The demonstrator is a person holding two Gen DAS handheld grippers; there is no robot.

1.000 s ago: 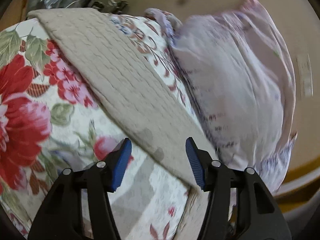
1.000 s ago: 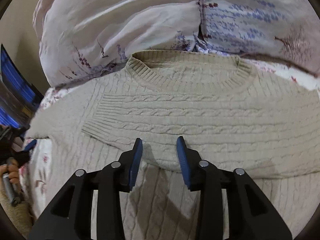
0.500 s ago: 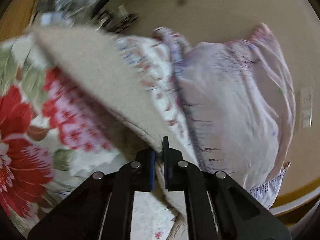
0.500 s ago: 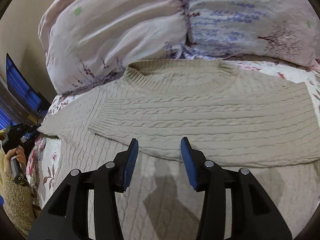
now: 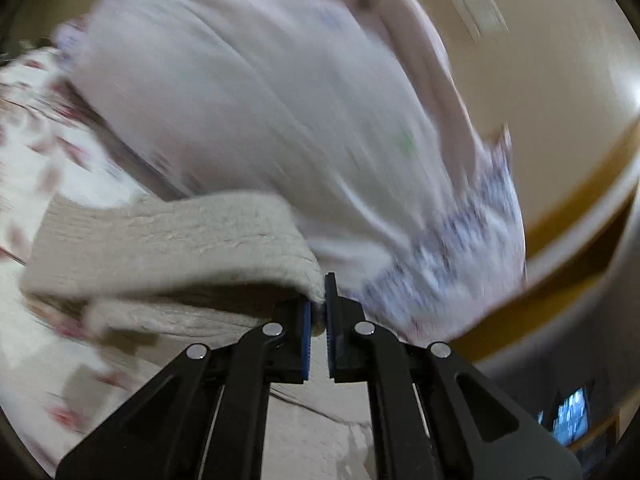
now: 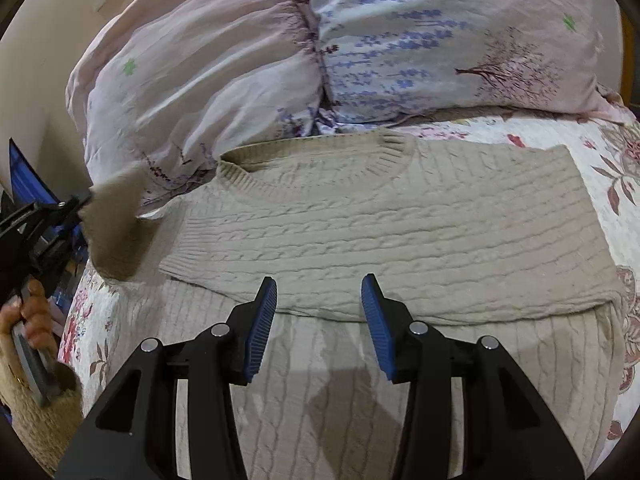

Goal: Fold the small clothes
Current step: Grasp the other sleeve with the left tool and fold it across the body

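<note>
A beige cable-knit sweater (image 6: pixel 400 216) lies flat on a white bed cover with red flowers (image 6: pixel 616 168), with its round neck near the pillows. One sleeve is folded across the chest, so it makes a wide band from side to side. The black left gripper with blue pads (image 5: pixel 319 320) has its jaws pinched almost all the way together on the end of the other beige sleeve (image 5: pixel 172 248), and the sleeve is lifted up off the bed. In the right wrist view the same left gripper (image 6: pixel 78 210) shows at the far left edge, with the fuzzy sleeve end (image 6: pixel 118 216) hanging from it, and the person's left hand (image 6: pixel 28 312) is wrapped around its handle. The black right gripper with blue pads (image 6: pixel 319 316) has its jaws spread wide apart and has nothing in them; it hangs over the lower part of the sweater, just below the folded band. Behind the sweater sit two big soft pillows, a pale pink one (image 6: pixel 192 80) on the left and a white one with purple flowers (image 6: pixel 440 40) on the right. The left wrist view is blurry, so small things there are hard to see
</note>
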